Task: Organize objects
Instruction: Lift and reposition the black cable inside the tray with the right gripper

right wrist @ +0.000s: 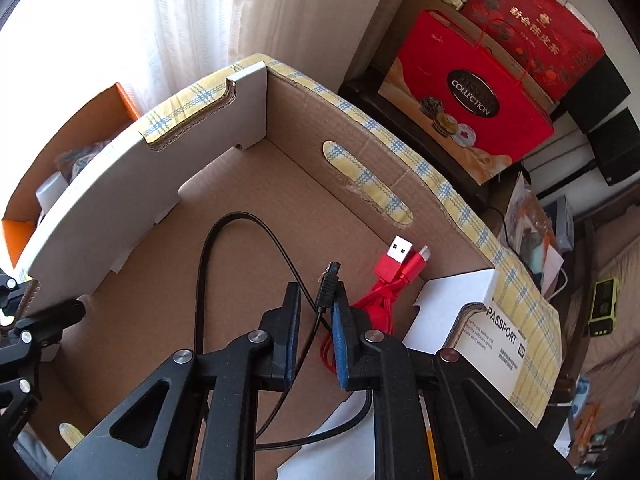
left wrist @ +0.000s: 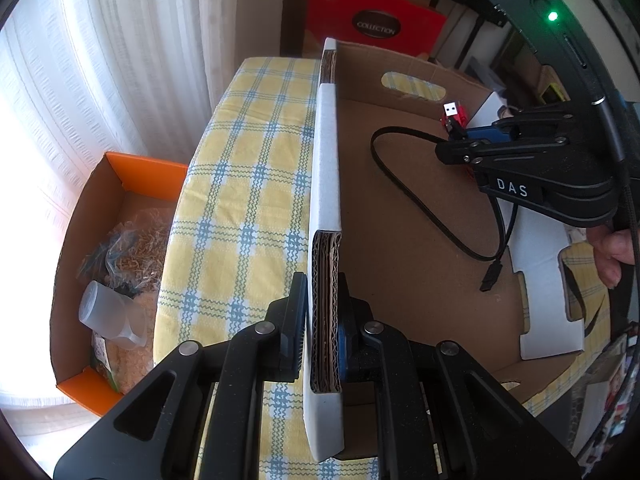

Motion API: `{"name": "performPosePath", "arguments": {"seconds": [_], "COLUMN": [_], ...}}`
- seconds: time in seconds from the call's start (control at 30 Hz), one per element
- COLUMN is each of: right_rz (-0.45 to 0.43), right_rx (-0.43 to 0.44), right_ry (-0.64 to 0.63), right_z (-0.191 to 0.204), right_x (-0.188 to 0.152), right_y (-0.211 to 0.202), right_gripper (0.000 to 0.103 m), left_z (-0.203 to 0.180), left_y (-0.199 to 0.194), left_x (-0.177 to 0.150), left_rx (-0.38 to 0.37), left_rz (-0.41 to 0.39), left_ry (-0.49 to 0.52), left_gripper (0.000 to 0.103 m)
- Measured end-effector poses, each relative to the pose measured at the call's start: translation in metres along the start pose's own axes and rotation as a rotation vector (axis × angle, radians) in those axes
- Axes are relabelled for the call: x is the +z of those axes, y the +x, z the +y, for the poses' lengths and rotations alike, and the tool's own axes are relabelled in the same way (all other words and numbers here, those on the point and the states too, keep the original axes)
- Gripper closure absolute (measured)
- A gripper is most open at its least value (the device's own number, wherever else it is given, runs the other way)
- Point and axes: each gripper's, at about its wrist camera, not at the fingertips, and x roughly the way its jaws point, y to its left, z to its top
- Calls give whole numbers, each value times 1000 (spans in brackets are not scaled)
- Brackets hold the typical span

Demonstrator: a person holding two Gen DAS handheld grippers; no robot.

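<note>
A shallow cardboard box (left wrist: 400,80) (right wrist: 360,128) with white-faced side walls sits on a yellow-and-blue checked tablecloth (left wrist: 240,160). My left gripper (left wrist: 322,280) is shut on the box's near side wall (left wrist: 325,160), one finger outside and one inside; it also shows at the left edge of the right wrist view (right wrist: 40,320). Inside the box a black cable (left wrist: 400,184) (right wrist: 208,248) loops over the floor. My right gripper (right wrist: 316,292) (left wrist: 450,136) is shut on that cable near one plug, which sticks up between the fingertips. A bundled red USB cable (right wrist: 394,268) (left wrist: 460,114) lies in the far corner.
An orange-rimmed box (left wrist: 120,176) beside the table holds a clear plastic cup (left wrist: 108,316) and bagged items. A red gift bag (right wrist: 468,108) and stacked boxes stand behind. A white "Passport" carton (right wrist: 496,344) lies by the box's right wall. A person's fingers (left wrist: 612,248) hold the right gripper.
</note>
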Motion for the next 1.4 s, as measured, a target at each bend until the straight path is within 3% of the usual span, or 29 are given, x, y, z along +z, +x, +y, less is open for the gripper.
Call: {"name": "performPosePath", "arguments": {"seconds": [0.43, 0.6, 1.0, 1.23, 1.3, 1.4], "right_rz": [-52, -37, -19, -26, -48, -80], "right_rx": [318, 427, 349, 256, 251, 233], "right_ry": [299, 408, 627, 538, 511, 463], "right_z": [-37, -39, -59, -45, -43, -41], "right_x": [-6, -5, -9, -1, -1, -1], "right_y": [-40, -35, 6, -8, -19, -37], "right_gripper": [95, 95, 95, 84, 76, 53], "left_z": [1, 0, 0, 0, 1, 1], "left_y": [0, -1, -1, 0, -1, 0], "left_x": [0, 1, 0, 0, -1, -1], "left_rx": [-3, 2, 3, 2, 2, 2], "left_rz": [0, 1, -2, -2, -3, -2], "left_ry": [-4, -7, -4, -6, -5, -6], "left_gripper": [92, 92, 91, 91, 91, 91]}}
